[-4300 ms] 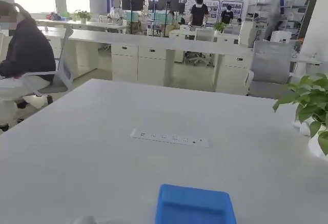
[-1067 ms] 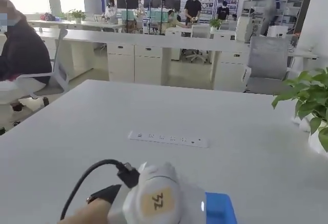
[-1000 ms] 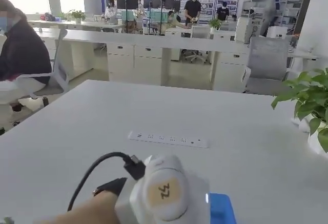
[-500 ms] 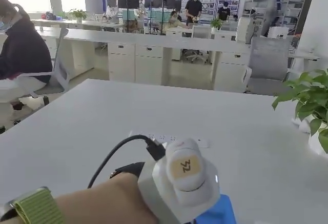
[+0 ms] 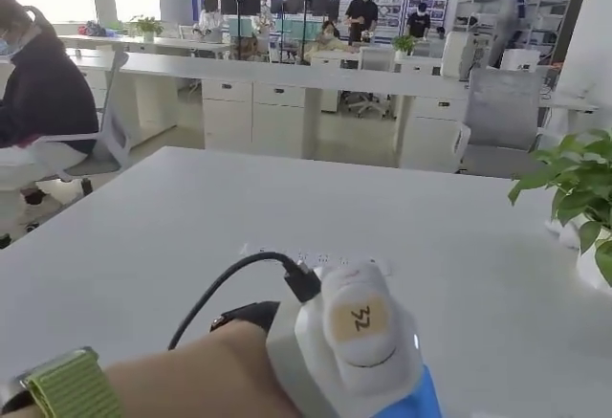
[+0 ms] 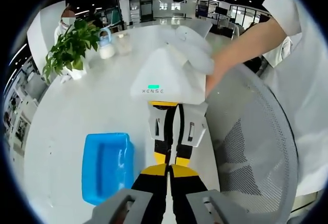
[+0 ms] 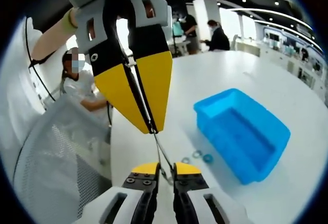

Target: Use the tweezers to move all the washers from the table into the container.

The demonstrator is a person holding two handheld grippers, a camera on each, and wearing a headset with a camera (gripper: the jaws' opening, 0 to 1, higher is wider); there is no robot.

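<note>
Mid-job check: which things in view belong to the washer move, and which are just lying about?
Job: tweezers, clamped in the left gripper; right gripper at their lower end; washers near the blue container.
Lying about: power strip; potted plant; mesh chair.

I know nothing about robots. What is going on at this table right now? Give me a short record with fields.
Setting: white workbench in an open office
Tool: tweezers, thin metal, running between the two grippers
Left gripper: jaws shut on the tweezers
Right gripper: jaws nearly together around the tweezers' other end; firm grip unclear
Washers: three small rings on the table beside the container, one of them blue
Container: blue tray, no washers seen inside
Nearby: potted plant
</note>
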